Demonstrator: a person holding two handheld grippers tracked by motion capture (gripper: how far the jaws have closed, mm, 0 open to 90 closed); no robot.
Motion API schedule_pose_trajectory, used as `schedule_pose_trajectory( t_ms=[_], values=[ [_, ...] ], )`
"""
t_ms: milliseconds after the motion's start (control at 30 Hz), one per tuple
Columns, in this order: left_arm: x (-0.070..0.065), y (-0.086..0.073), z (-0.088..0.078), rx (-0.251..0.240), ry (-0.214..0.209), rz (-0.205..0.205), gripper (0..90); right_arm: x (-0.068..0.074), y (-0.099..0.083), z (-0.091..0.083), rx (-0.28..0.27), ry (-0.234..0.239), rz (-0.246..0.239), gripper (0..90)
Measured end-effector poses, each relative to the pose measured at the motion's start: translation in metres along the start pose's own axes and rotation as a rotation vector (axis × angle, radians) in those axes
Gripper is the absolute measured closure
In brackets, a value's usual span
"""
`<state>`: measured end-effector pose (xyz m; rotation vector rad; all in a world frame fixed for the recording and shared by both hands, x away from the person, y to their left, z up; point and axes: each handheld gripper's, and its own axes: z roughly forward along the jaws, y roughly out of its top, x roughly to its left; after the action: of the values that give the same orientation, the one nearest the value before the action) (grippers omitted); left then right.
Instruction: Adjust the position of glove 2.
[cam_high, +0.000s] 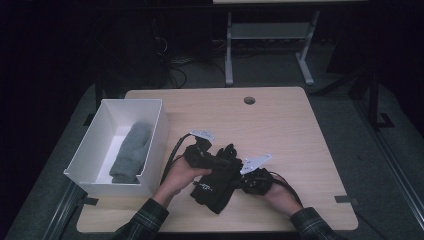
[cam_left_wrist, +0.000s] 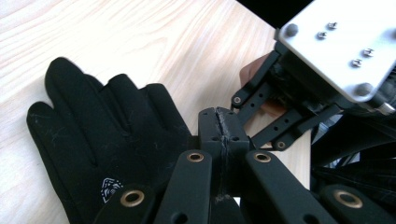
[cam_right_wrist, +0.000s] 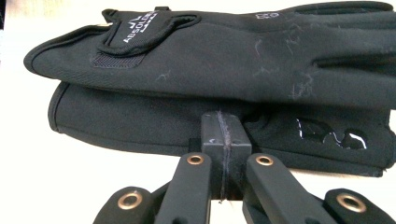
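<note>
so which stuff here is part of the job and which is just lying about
In the job:
- black gloves, stacked as a pair
- left gripper, shut, at the gloves
- right gripper, shut, at the gloves' edge
- white box, likely where they go
- grey folded cloth item already in the box

Lying about:
- table's cable hole
- white frame behind the table

Gloves (cam_high: 216, 181) lie right of box (cam_high: 150, 145), which apparently holds cloth (cam_high: 131, 152).
</note>
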<state>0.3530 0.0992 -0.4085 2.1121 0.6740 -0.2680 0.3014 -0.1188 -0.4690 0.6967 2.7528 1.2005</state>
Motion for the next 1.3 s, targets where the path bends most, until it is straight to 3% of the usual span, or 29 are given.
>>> schedule_pose_trajectory(
  t_ms=[200, 267, 467, 633, 800, 867, 967, 1133, 1300],
  values=[
    [-0.006, -0.007, 0.0, 0.02, 0.065, 0.037, 89.0, -0.002, -0.002, -0.005, -0.011, -0.003, 0.009, 90.0],
    [-0.012, -0.01, 0.003, 0.026, 0.106, 0.062, 74.2, -0.004, -0.003, -0.011, -0.016, -0.014, 0.01, 87.7],
    [-0.027, -0.021, 0.012, 0.063, 0.193, 0.103, 59.3, -0.018, -0.017, -0.029, -0.033, -0.051, 0.052, 76.9],
    [-0.029, -0.031, 0.022, 0.097, 0.209, 0.084, 53.1, -0.018, -0.019, -0.029, -0.028, -0.024, 0.047, 84.9],
    [-0.035, -0.032, 0.03, 0.136, 0.233, 0.124, 46.1, -0.009, -0.014, -0.018, -0.007, 0.005, 0.016, 88.8],
    [-0.037, -0.033, 0.034, 0.136, 0.259, 0.135, 47.9, -0.007, -0.012, -0.015, -0.003, 0.01, 0.009, 89.7],
    [-0.035, -0.035, 0.037, 0.183, 0.312, 0.187, 58.7, -0.005, -0.01, -0.011, 0.009, 0.013, -0.007, 89.7],
    [-0.029, -0.036, 0.04, 0.2, 0.283, 0.185, 83.6, -0.002, -0.009, -0.008, 0.011, 0.025, -0.005, 89.7],
    [-0.027, -0.033, 0.032, 0.176, 0.239, 0.148, 86.6, -0.001, -0.008, -0.007, 0.01, 0.017, -0.014, 90.0]
  ],
)
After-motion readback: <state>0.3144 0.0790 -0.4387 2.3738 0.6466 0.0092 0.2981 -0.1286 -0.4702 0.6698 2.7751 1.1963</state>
